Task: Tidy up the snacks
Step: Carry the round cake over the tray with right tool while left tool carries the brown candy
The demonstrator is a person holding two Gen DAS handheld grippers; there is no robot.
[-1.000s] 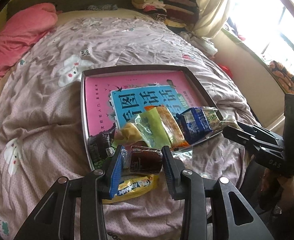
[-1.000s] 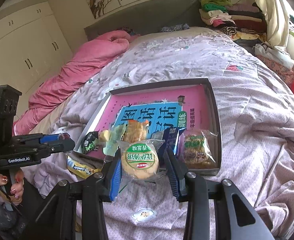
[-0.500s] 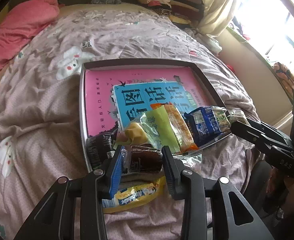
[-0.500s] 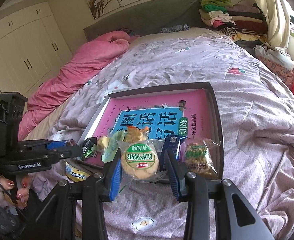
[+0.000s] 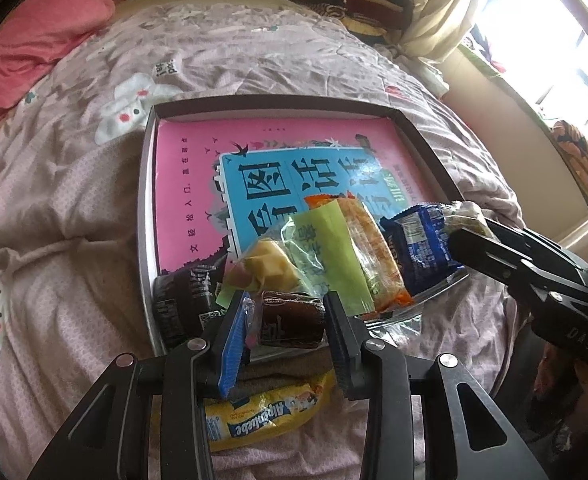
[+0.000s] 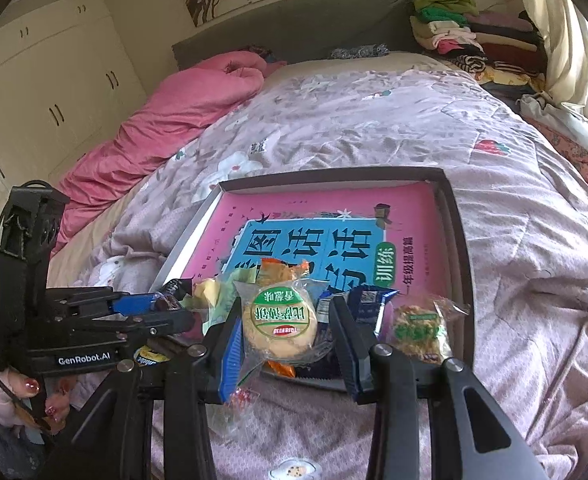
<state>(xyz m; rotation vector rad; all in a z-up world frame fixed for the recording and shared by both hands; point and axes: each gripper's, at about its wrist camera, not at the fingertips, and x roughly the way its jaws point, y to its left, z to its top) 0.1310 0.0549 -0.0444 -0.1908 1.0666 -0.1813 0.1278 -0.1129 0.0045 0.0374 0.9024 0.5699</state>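
Note:
A shallow grey tray [image 5: 146, 184] with a pink and blue book in it lies on the bed; it also shows in the right wrist view [image 6: 460, 248]. My left gripper [image 5: 287, 330] is shut on a brown wrapped snack [image 5: 289, 320] at the tray's near edge. My right gripper [image 6: 285, 330] is shut on a round cake packet with a green label [image 6: 279, 322], over the tray's near edge. Several snack packets lie along the near side of the tray: green [image 5: 326, 252], orange [image 5: 370, 248], blue [image 5: 418, 248]. A yellow packet [image 5: 261, 416] lies on the quilt under the left gripper.
The tray sits on a rumpled mauve quilt [image 6: 374, 120]. A pink duvet [image 6: 181, 108] lies at the far left, folded clothes [image 6: 474, 36] at the headboard corner. A clear packet of green-labelled snack [image 6: 418, 328] lies in the tray's near right corner.
Both grippers have moved forward towards the tray with their packets held. The left one now holds its brown snack over the tray's near rim.

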